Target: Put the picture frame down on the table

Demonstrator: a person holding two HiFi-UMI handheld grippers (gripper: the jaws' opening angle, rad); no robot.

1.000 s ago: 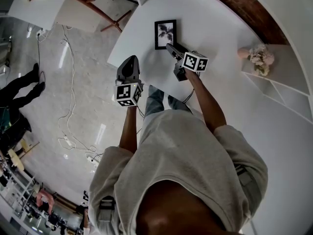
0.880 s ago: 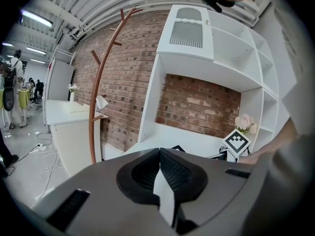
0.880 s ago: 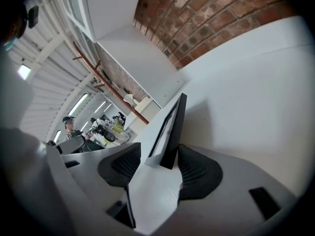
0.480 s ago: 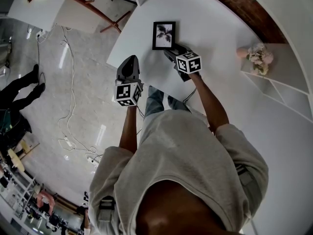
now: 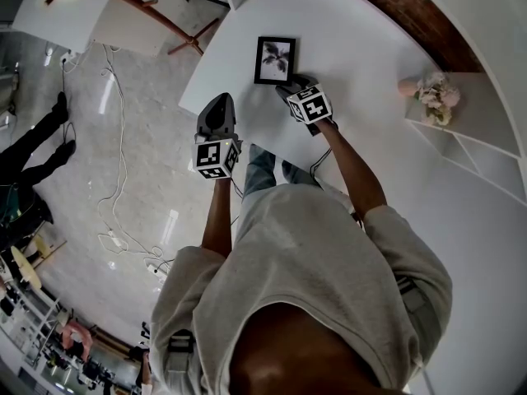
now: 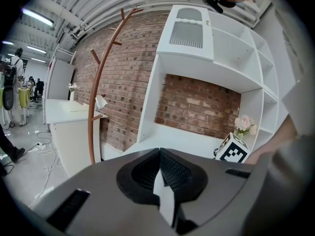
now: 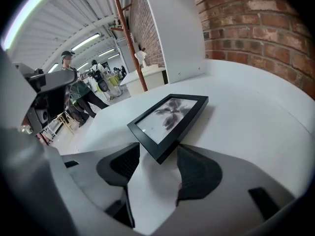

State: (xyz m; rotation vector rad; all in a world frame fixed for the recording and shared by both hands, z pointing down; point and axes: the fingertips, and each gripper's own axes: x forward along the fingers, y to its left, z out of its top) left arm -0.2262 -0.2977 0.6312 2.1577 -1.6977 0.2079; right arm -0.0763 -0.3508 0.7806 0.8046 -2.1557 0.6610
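Lying face-up on the table (image 5: 354,48), upper centre of head view, the picture frame (image 5: 275,60) looks set down, so task approx. done; only backing the right gripper (image 5: 291,87) off seems left. Its jaws stand apart w/ the frame's near corner between them, not clamped. Left gripper (image 5: 218,105) hangs beyond the table edge, jaws together, empty. Count: 1 frame, 2 grippers, 1 table.

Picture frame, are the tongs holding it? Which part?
Nothing is held. Right tongs stand open at a corner of the picture frame; left tongs are shut, empty.
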